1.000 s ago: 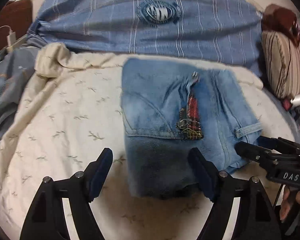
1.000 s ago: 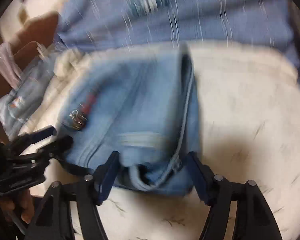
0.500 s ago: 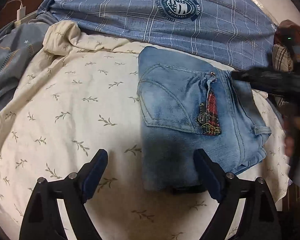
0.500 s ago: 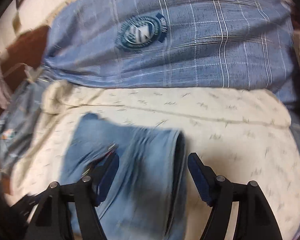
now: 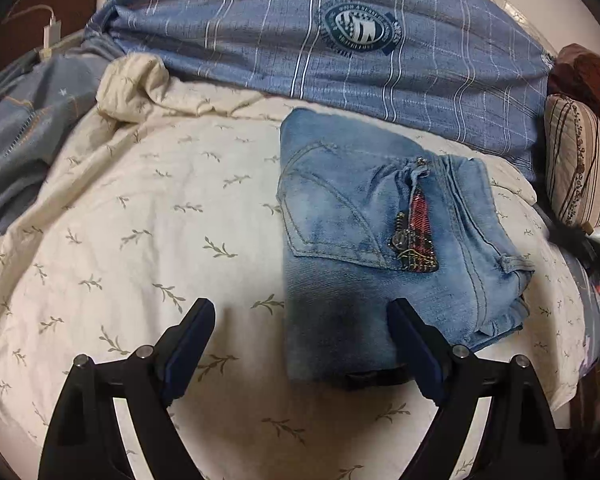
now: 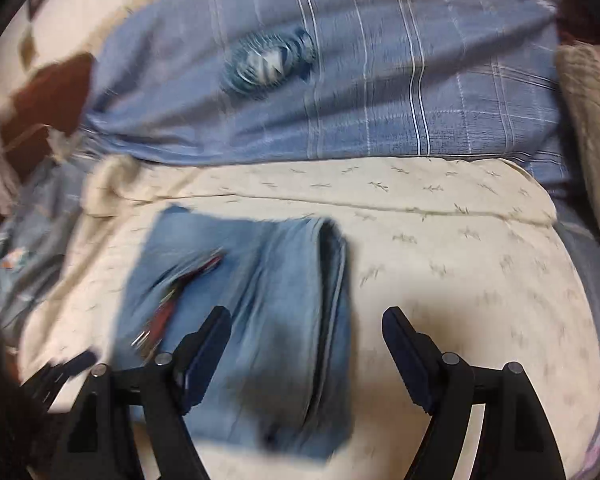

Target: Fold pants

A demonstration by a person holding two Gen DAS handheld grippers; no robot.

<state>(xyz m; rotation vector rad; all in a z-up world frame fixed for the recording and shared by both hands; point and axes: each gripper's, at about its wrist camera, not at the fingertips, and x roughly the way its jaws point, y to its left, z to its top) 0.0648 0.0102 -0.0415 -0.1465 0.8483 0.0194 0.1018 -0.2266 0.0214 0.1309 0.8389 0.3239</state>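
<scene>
jeans (image 5: 380, 248) folded into a compact stack on cream leaf-print sheet (image 5: 140, 240), near blue plaid pillow (image 5: 340, 60) | left gripper (image 5: 302, 344) spread wide, holding nothing, above stack's near edge | right gripper (image 6: 306, 344) spread wide, holding nothing; view blurred

Left wrist view: low over bed (image 5: 148, 216), facing blue plaid pillow (image 5: 300, 40), folded jeans (image 5: 372, 248) right of centre. Right wrist view: same heading, blurred, jeans (image 6: 260, 300) lower left. Both share jeans, pillow (image 6: 380, 80).
</scene>
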